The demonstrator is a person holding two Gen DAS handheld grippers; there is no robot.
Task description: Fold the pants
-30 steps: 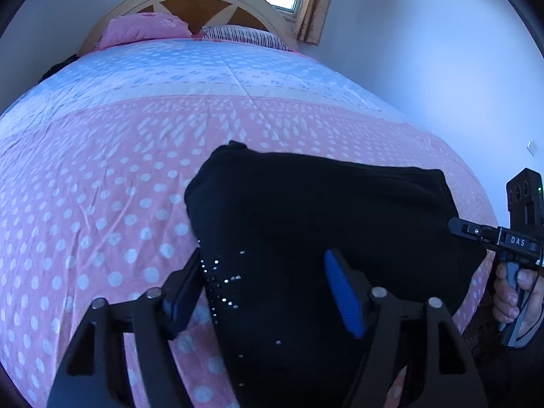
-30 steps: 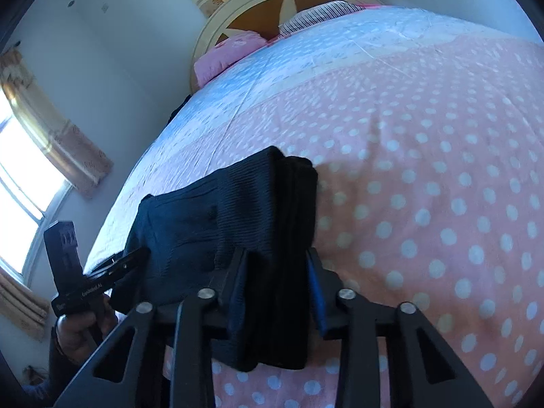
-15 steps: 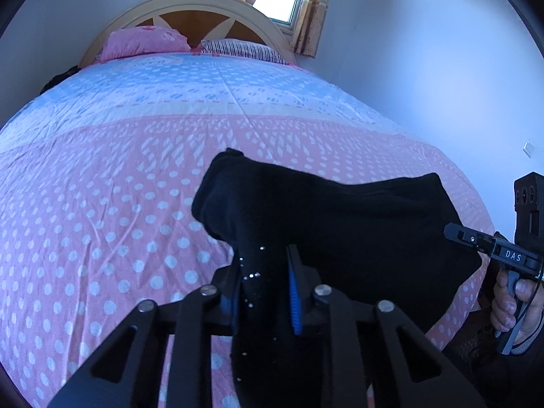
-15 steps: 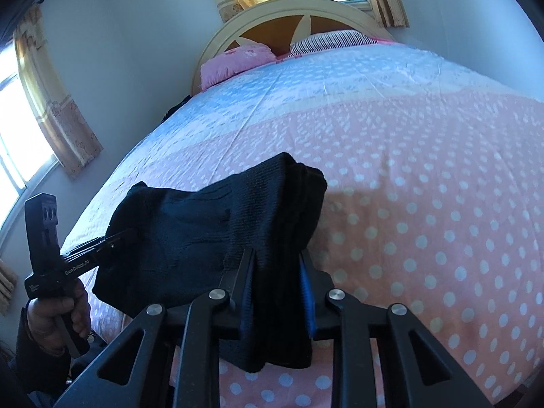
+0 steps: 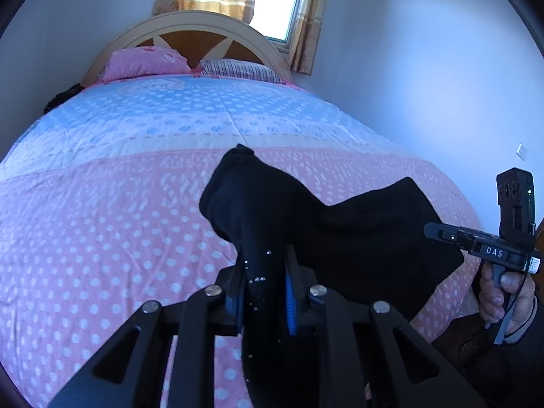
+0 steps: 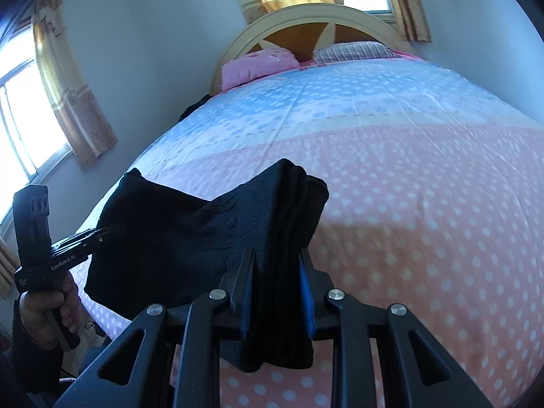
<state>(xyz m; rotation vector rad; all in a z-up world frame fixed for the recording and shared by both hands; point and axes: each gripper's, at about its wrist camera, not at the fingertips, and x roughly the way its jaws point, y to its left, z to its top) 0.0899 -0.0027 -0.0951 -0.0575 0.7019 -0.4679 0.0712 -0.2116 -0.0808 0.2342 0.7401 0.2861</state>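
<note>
The black pants (image 5: pixel 357 234) hang folded between both grippers, lifted above the pink dotted bedspread (image 5: pixel 102 238). My left gripper (image 5: pixel 265 292) is shut on one bunched end of them, which bears small sparkly dots. My right gripper (image 6: pixel 277 289) is shut on the other end, a thick stack of black knit layers (image 6: pixel 285 210). In the left wrist view the right gripper (image 5: pixel 431 229) shows at the far right, held by a hand (image 5: pixel 503 292). The right wrist view shows the left gripper (image 6: pixel 108 231) at the left, in a hand (image 6: pixel 44 309).
The bed fills both views, pink near me and blue (image 5: pixel 190 112) farther away. Two pillows (image 5: pixel 146 63) lie against a curved wooden headboard (image 5: pixel 190 34). Curtained windows (image 6: pixel 54 78) and pale walls stand around. Dark clothing (image 5: pixel 61 100) lies at the bed's far left edge.
My left gripper went from open around the pants to shut on them. Both grippers then rose, lifting the pants off the bedspread so that they sag between them.
</note>
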